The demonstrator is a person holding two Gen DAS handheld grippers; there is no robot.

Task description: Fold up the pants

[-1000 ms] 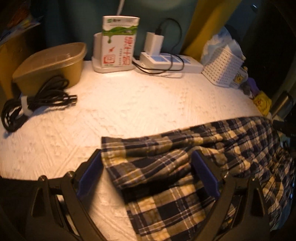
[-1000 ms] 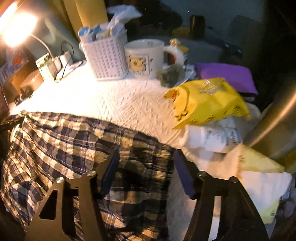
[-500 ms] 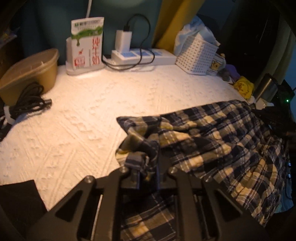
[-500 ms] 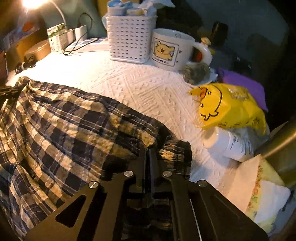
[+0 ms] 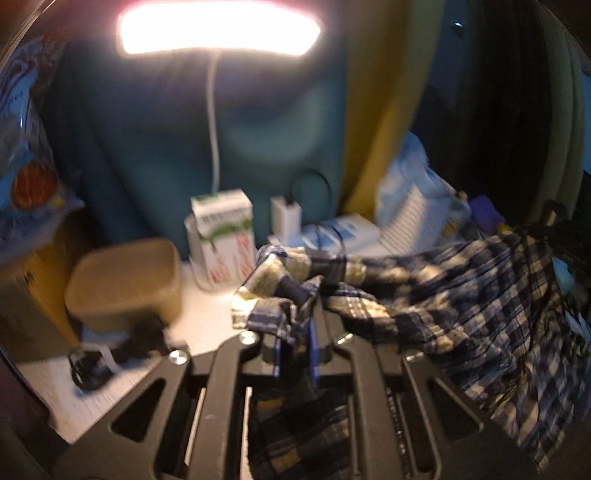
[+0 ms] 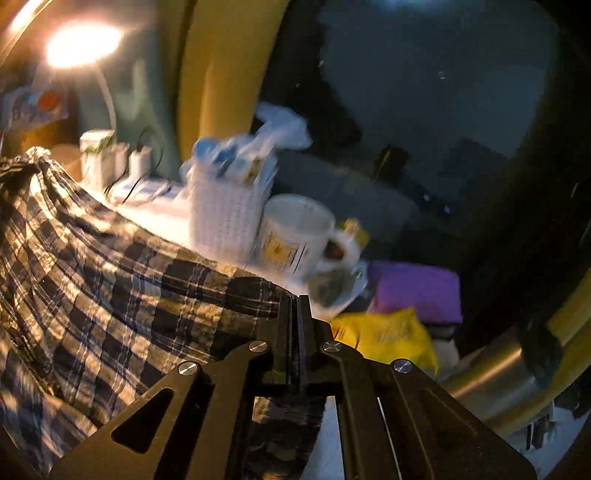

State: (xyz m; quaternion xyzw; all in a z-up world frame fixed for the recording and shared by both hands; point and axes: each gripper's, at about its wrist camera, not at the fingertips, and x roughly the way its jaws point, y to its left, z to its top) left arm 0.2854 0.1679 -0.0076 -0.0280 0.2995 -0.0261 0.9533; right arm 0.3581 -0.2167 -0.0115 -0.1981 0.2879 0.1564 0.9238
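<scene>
The blue and cream plaid pants [image 5: 461, 295] hang lifted above the white table [image 5: 207, 325], stretched between my two grippers. My left gripper [image 5: 295, 332] is shut on a bunched corner of the cloth, which bulges out past its blue pads. In the right wrist view the pants [image 6: 110, 280] spread away to the left, and my right gripper [image 6: 295, 306] is shut on their other end, with a fold of fabric hanging down below the fingers. Both views are blurred by motion.
At the back stand a tan lidded box [image 5: 125, 280], a milk carton [image 5: 221, 240], a charger on a power strip [image 5: 284, 218] and a white basket [image 6: 225, 218]. Right of it are a bear mug [image 6: 291, 236], a yellow bag [image 6: 384, 336], a purple item [image 6: 417, 288] and a steel flask [image 6: 495, 369]. A lamp [image 5: 218, 26] glares overhead.
Both grippers went from open around the pants' ends to shut on them, then rose and tipped up. The pants have come up off the table between them.
</scene>
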